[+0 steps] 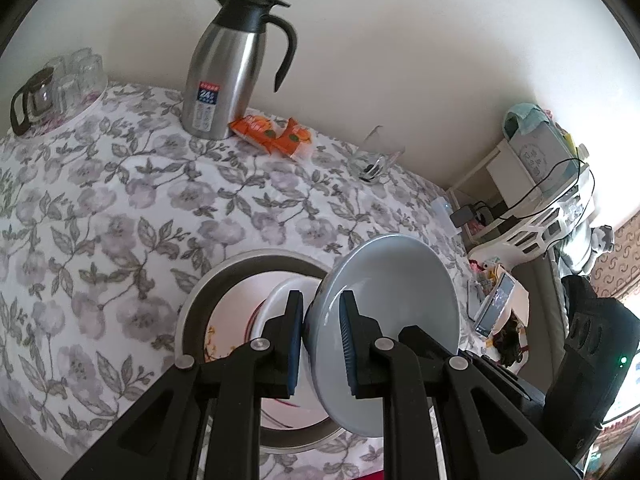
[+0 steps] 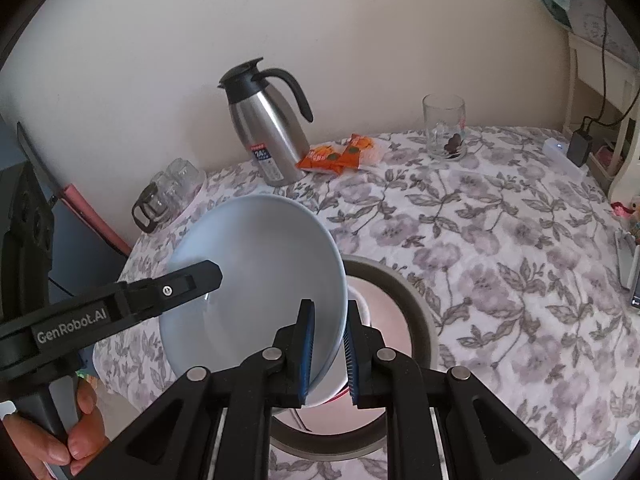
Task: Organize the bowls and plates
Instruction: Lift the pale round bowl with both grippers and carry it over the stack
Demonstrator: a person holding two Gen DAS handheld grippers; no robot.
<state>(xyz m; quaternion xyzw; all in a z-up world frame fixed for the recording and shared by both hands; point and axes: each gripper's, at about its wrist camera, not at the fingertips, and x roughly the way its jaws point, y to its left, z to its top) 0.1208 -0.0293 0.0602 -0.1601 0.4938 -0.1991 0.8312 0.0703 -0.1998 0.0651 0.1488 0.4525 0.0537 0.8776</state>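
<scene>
A pale blue bowl [image 1: 392, 292] [image 2: 260, 264] hangs tilted above the table, gripped at its rim from two sides. My left gripper [image 1: 321, 298] is shut on the rim nearest it; in the right wrist view one of its fingers [image 2: 200, 278] lies inside the bowl. On the opposite edge my right gripper [image 2: 330, 308] is shut on the rim. Beneath the bowl a grey-rimmed plate [image 1: 200, 292] [image 2: 420, 312] rests on the floral tablecloth. A white bowl with a red line [image 1: 276, 300] [image 2: 362, 314] sits on that plate, mostly hidden by the blue bowl.
A steel thermos jug [image 1: 224, 72] [image 2: 268, 132] stands by the wall with orange snack packs [image 1: 272, 132] and a glass mug [image 2: 444, 128] beside it. Upturned glasses and a glass pot [image 1: 60, 84] fill the far corner. A cluttered white shelf [image 1: 532, 200] borders the table. A hand [image 2: 80, 440] holds the left gripper.
</scene>
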